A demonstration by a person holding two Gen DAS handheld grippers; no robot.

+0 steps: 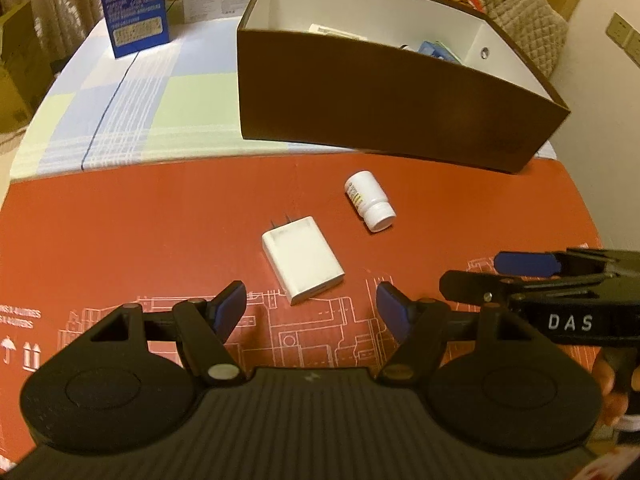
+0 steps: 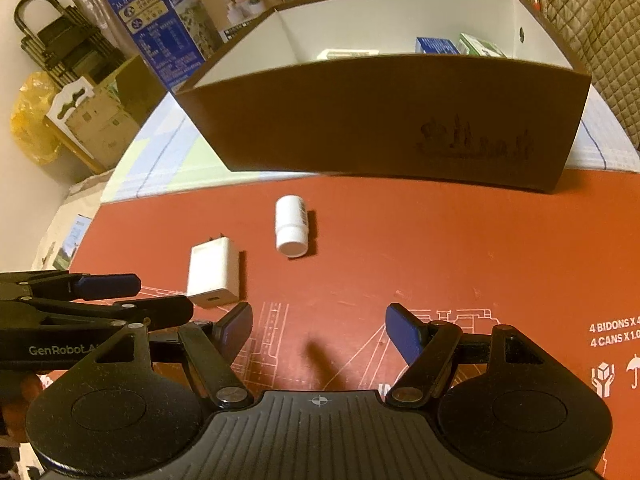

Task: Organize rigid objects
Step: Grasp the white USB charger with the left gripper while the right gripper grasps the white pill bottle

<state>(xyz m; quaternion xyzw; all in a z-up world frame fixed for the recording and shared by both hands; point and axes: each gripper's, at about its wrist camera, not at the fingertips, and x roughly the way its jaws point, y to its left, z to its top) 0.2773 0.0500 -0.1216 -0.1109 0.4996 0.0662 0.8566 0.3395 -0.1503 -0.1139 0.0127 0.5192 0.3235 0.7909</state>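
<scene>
Both tools hang over the bench (image 1: pixel 120 216) with nothing between their fingers: the left gripper (image 1: pixel 311 312) stands released, spread wider than the white charger (image 1: pixel 303 265) that lies flat just ahead of its fingertips, prongs pointing away. That spread and the downward tilt look like a lineup for closing across the charger's narrower sides. The right gripper (image 2: pixel 319 330) is likewise released and empty; the white pill bottle (image 2: pixel 291 225) lies on its side ahead of it and slightly to its left, cap end toward the gripper, well short of the fingertips. Beyond both items, farther ahead of either gripper, sits the brown box (image 2: pixel 380 120), its open top facing up and a few small packages already inside. It is likely the destination, which would explain why the two loose items wait on the red mat (image 2: pixel 460 240) in front of it.
</scene>
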